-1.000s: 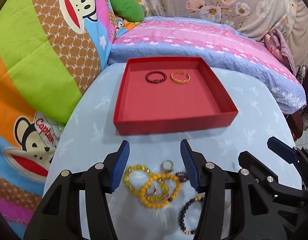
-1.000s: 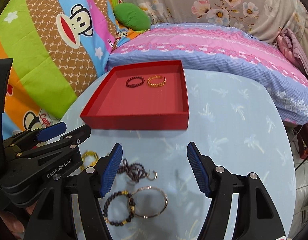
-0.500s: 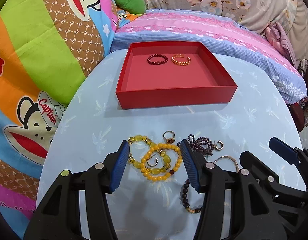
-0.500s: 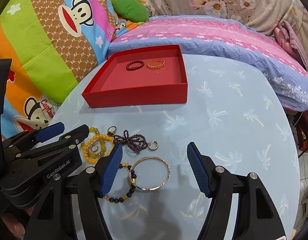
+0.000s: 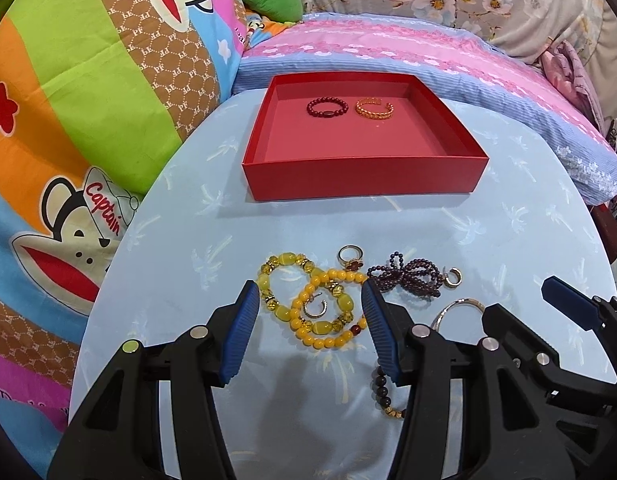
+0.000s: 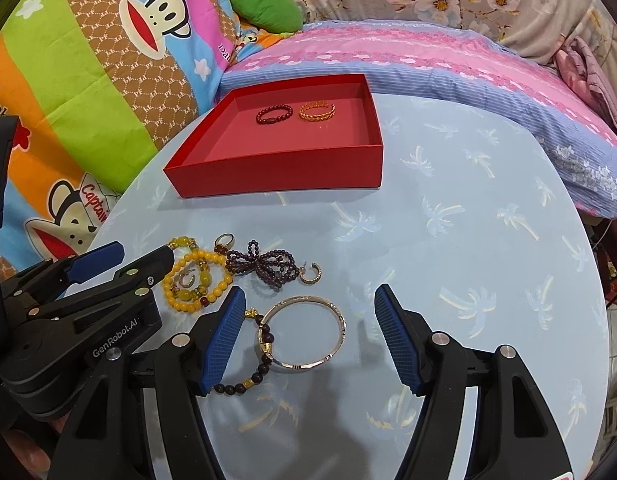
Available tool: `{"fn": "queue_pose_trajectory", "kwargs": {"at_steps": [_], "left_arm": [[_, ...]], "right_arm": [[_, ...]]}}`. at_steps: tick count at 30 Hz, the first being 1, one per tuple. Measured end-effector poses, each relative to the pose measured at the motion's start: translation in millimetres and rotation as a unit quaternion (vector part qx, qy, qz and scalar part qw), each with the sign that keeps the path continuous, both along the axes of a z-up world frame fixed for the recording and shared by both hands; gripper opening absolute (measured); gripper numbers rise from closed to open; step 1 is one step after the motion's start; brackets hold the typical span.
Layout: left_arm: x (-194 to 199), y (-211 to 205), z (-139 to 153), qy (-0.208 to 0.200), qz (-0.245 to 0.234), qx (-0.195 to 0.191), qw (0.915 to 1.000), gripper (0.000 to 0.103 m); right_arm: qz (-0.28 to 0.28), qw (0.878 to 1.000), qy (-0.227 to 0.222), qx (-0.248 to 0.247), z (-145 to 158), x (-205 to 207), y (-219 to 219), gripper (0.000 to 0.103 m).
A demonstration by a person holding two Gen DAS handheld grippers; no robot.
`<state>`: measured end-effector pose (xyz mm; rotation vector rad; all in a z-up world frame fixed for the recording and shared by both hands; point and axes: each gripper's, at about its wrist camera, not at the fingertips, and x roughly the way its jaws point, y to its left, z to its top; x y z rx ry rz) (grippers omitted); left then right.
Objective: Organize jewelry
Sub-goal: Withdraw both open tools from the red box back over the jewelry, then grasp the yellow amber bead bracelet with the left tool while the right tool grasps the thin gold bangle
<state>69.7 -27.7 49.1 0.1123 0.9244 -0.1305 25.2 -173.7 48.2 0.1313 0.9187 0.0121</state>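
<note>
- While both claws hang over the near end of the table (image 6: 488, 200), neither grips anything: left claw (image 5: 306, 332) is spread wide, right claw (image 6: 308, 340) likewise.
- Red tray (image 5: 364, 184) sits at the far side, well apart from the pile. Holds a dark red bead bracelet (image 5: 327, 107) and a gold cuff (image 5: 375, 109) side by side near its back wall.
- Loose pile lies between tray and claws: yellow bead bracelets (image 5: 308, 304), overlapping; a small hoop earring (image 5: 315, 309) inside one loop; a ring (image 5: 350, 258); a tangled purple bead strand (image 5: 404, 278) with a second hoop earring (image 5: 452, 278) touching its right end.
- Key relation: the yellow bracelets lie flat, straight ahead between the left claw's fingers, just past the tips. Left is clearly nearer to them.
- Right claw lines up on the metal bangle (image 6: 306, 332), flat on the table and overlapping the black bead bracelet (image 6: 260, 360), which runs under the left finger.
- Poses: both tilted down and forward, side by side, left body close against the right claw's left finger.
- My read: sorting is barely started, two pieces in. Next grab likely needs a straight drop and pinch on one rim.
- Risk: overlapping loops, a grab may drag neighbours along.
</note>
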Motion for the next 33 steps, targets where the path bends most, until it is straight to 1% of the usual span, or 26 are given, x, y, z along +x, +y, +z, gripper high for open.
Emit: {"fn": "queue_pose_trajectory", "kwargs": {"at_steps": [3,6,12,15,18,20,22,28,33], "left_arm": [[-1,2,-4,0.002,0.005,0.002,1.0000,0.054],[-1,7,-7,0.003,0.012,0.007,0.9999,0.055],[3,24,-24,0.033,0.036,0.000,0.9988,0.055],[4,31,-29,0.039,0.044,-0.005,0.9983,0.055],[5,36,-33,0.043,0.047,-0.006,0.9980,0.055],[6,38,-35,0.045,0.048,-0.006,0.9978,0.058],[5,40,-38,0.045,0.050,-0.004,0.9977,0.060],[4,44,-44,0.055,0.053,-0.006,0.9971,0.060],[5,43,-44,0.055,0.053,-0.006,0.9971,0.060]], "right_arm": [[0.002,1.000,0.005,0.004,-4,1,-1,0.065],[0.001,1.000,0.009,0.001,-10,0,-4,0.065],[-0.001,1.000,0.030,0.002,-25,-2,-9,0.065],[0.003,0.999,0.037,0.001,-31,-1,-7,0.065],[0.011,0.999,0.038,-0.004,-33,-1,-3,0.065],[0.017,0.999,0.039,-0.005,-35,-2,0,0.065],[0.023,0.999,0.042,-0.006,-37,-1,3,0.065],[0.032,0.998,0.055,-0.009,-48,4,10,0.065],[0.034,0.998,0.049,-0.017,-50,8,12,0.065]]}}
